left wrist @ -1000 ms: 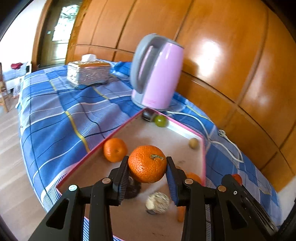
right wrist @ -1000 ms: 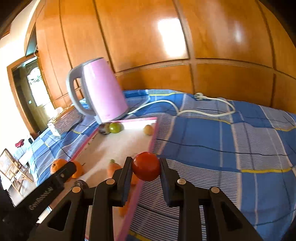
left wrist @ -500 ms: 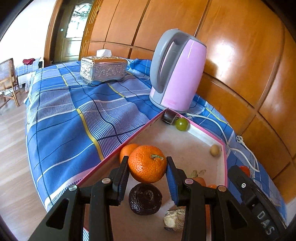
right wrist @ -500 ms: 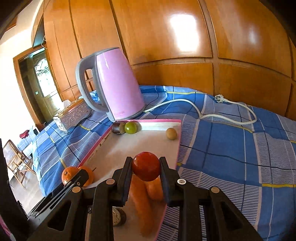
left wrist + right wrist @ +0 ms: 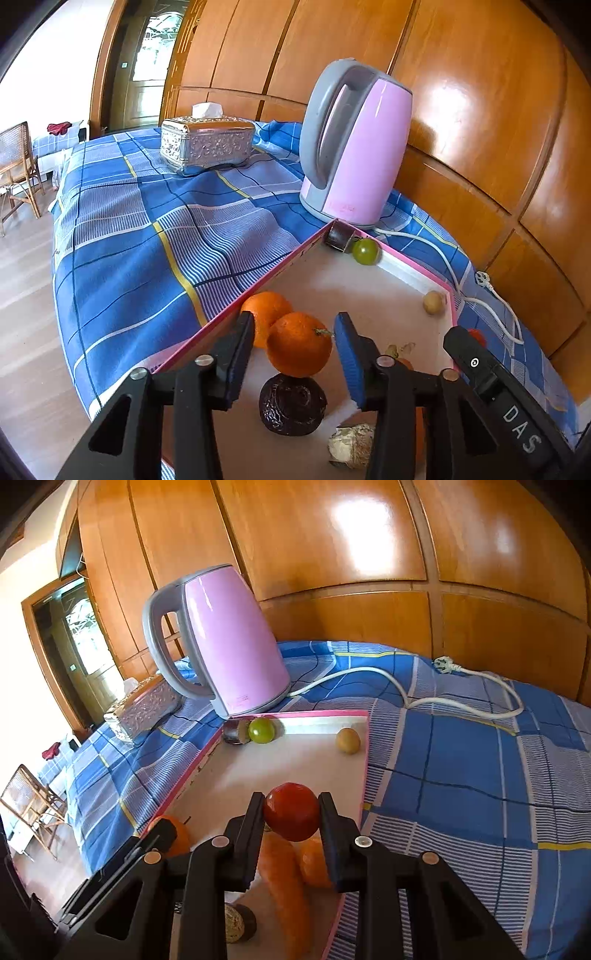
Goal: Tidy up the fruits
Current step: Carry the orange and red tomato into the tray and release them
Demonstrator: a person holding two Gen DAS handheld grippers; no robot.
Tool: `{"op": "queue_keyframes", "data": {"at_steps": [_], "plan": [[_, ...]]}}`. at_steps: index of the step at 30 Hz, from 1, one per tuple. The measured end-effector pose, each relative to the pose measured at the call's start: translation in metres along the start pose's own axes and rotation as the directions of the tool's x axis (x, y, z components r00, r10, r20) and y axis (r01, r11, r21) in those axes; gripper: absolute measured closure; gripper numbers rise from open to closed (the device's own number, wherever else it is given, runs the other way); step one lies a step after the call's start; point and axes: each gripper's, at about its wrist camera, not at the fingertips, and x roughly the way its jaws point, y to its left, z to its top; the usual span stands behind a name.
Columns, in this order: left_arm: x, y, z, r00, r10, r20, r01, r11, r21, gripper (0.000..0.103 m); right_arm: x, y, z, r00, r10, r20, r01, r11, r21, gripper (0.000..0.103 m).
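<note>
A white tray with a pink rim (image 5: 402, 258) (image 5: 314, 716) lies on the blue checked cloth. My left gripper (image 5: 295, 332) is open; an orange (image 5: 299, 343) rests in the tray between its fingers, beside a second orange (image 5: 264, 310). A dark wrinkled fruit (image 5: 291, 404) and a pale husked piece (image 5: 351, 446) lie below it. My right gripper (image 5: 291, 812) is shut on a red tomato (image 5: 291, 810), held over the tray's near right part, above two carrots (image 5: 288, 886). A green fruit (image 5: 261, 730), a dark fruit (image 5: 234, 733) and a small tan fruit (image 5: 347, 740) lie at the far rim.
A pink kettle (image 5: 354, 147) (image 5: 221, 646) stands just beyond the tray, its white cord (image 5: 443, 698) running right across the cloth. A silver tissue box (image 5: 207, 144) sits at the far left. A wooden wall panel (image 5: 369, 554) closes the back. A chair (image 5: 18, 166) stands off the table's left.
My left gripper has opened and let go of the orange, which now rests in the tray next to the other orange. My right gripper has moved forward over the tray with the tomato.
</note>
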Motion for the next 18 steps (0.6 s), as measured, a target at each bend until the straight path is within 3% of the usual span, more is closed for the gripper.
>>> {"op": "queue_keyframes", "data": {"at_steps": [1,3,11,15,18], "plan": [[0.000,0.001,0.000,1.000,0.001,-0.001,-0.001,1.000,-0.002,0.046,0.001,0.000,0.000,1.000,0.010,-0.002,-0.010,1.000,0.002,0.073],[0.001,0.003,0.001,1.000,0.009,-0.003,-0.009,1.000,-0.015,0.043,0.001,0.002,0.001,1.000,0.017,0.001,-0.017,1.000,0.001,0.072],[0.006,0.001,-0.001,1.000,0.013,-0.021,-0.012,1.000,0.002,0.043,0.003,-0.001,0.000,1.000,0.007,-0.008,-0.007,1.000,0.014,0.072],[0.010,0.002,-0.002,0.999,0.024,-0.044,-0.024,1.000,-0.005,0.027,0.001,-0.006,-0.003,1.000,-0.008,-0.006,0.009,0.999,0.033,0.072],[0.009,0.001,-0.002,0.999,0.018,-0.035,-0.018,1.000,0.003,0.026,-0.002,-0.009,-0.005,1.000,-0.011,-0.009,0.011,0.999,0.045,0.072]]}}
